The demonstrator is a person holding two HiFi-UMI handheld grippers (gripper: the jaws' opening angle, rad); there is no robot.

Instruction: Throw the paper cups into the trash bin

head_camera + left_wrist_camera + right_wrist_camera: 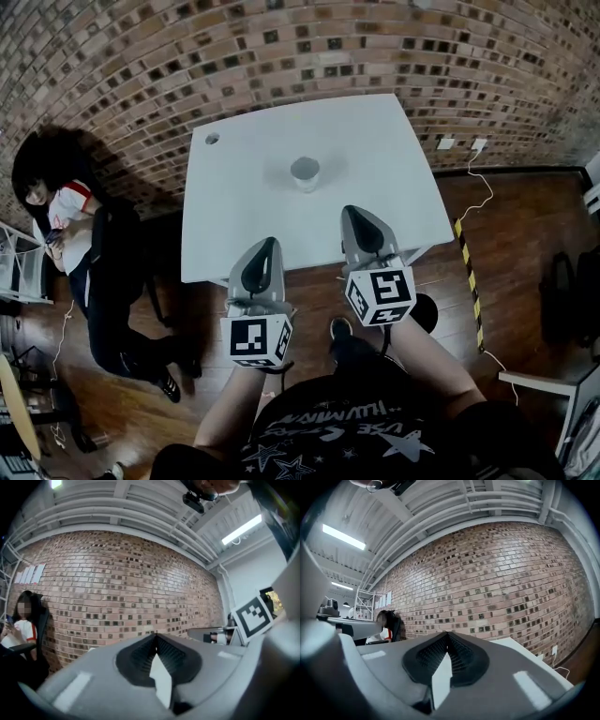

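Note:
A single white paper cup (pixel 305 173) stands upright near the middle of the white table (pixel 234 225). Both grippers are held level in front of the table's near edge, pointing toward the cup, well short of it. The left gripper (pixel 266 242) has its jaws meeting at the tip with nothing held, as the left gripper view (pixel 156 634) confirms. The right gripper (pixel 353 210) reaches slightly over the table edge, also shut and empty (pixel 448 633). No trash bin shows in any view.
A brick wall (pixel 309 47) runs behind the table. A person (pixel 70 225) sits on a chair to the left of the table. A white cable (pixel 483 192) and a yellow-black striped strip (pixel 469 272) lie on the wooden floor at right. A small round hole (pixel 213 138) marks the table's far left corner.

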